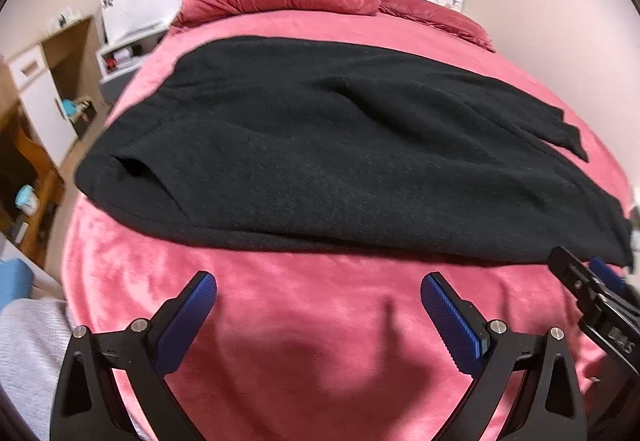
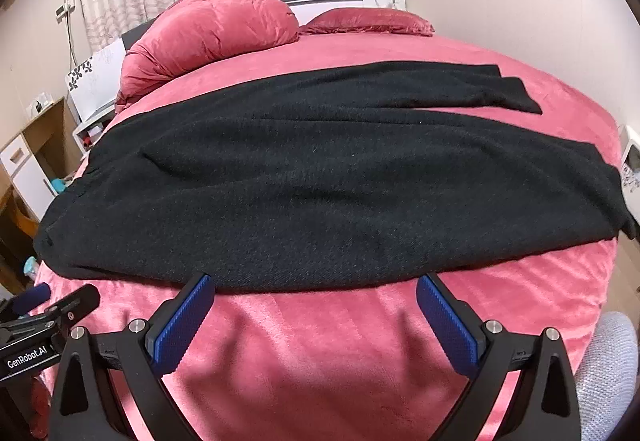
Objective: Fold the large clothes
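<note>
Left hand-held gripper (image 1: 318, 287): jaws spread wide, nothing between the blue pads (image 1: 192, 317). It hovers over bare bedspread, short of the garment's near edge.
Right hand-held gripper (image 2: 314, 287): also spread wide and empty. Its fingertips sit right at the near hem; whether they touch the cloth I cannot tell.
Spacing: each hand-held gripper shows at the edge of the other's view, so the two are side by side, near each other, at the foot side of the bed.
Garment (image 2: 300, 177): large black knit piece, laid flat across the bed (image 2: 360, 341), long axis running left to right. One end reaches the left bed edge; the other end drapes off the right edge. A narrower strip (image 2: 480, 89), probably a sleeve, lies along the far side. Already looks doubled lengthwise, judging by the layered edge at left.
Step in hand (judgement): approach and pinch the near hem for the next fold.
How to do it well: move the two apart along the hem first, so the lifted edge stays straight. Slide the lower pad under all layers before closing. Carry the hem over low and level, and lay it onto the far edge.
Risks: thick knit may slip if only one layer is caught; the overhanging right end could drag the whole piece sideways.
Beyond: quilt roll (image 2: 208, 37) and pillow (image 2: 368, 21) at the headboard, well apart from the garment.
</note>
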{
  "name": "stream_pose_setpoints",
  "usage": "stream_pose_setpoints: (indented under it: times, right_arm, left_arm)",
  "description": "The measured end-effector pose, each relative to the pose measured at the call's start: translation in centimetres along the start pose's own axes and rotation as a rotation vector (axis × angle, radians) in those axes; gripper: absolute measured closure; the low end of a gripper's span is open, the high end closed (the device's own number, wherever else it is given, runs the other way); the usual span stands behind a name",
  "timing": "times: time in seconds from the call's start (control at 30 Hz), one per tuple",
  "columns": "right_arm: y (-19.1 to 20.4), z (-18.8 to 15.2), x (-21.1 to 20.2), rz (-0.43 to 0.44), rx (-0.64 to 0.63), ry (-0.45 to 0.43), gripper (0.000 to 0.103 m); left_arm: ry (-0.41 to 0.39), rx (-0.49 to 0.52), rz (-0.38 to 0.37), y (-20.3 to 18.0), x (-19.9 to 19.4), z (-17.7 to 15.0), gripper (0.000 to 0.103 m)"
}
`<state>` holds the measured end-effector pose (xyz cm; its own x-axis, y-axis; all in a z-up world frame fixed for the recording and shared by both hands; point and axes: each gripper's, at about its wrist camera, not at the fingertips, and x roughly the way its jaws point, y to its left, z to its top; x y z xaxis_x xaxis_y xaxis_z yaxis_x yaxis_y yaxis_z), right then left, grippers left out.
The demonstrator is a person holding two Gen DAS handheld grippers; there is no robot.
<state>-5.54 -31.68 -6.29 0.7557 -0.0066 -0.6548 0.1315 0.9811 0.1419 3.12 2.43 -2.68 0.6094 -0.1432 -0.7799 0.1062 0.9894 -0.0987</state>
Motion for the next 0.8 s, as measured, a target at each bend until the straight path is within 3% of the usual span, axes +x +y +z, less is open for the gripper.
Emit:
stream_pose_setpoints:
  times: [0.07,0.27,0.4,0.6,0.7,0.8]
  right_arm:
    - [-0.3,0.0,0.2,0.011,0.012,0.001,0.0]
    - [-1.1,0.3,0.2,0.084,0.05,-0.048,0.0]
    - [-1.0,0.5,0.9,0.081,0.02,0.008,0.0]
    - [-4.9,0.9,1.4,0.098,0.17,0.051,0.0]
    - [-7.9,0.8,1.6,0.056,0.267,0.062,0.0]
    - [-10.6,0.2,1.7,0.047,0.367,0.078,0.001]
  left_arm:
    - [0.002,-0.016,-0.024,0.4,0.0,0.1,0.0]
    - [0.007,-0.052,0.012,1.5,-0.5,0.5,0.0]
    - [0.011,-0.125,0.066,3.2,-0.4,1.2,0.0]
    - [-0.064,-0.366,-0.062,9.3,-1.1,1.7,0.0]
    - [-0.095,-0.473,-0.034,12.5,-1.0,1.7,0.0]
    - [-0.063,-0.561,0.001,15.7,-0.3,1.8,0.0]
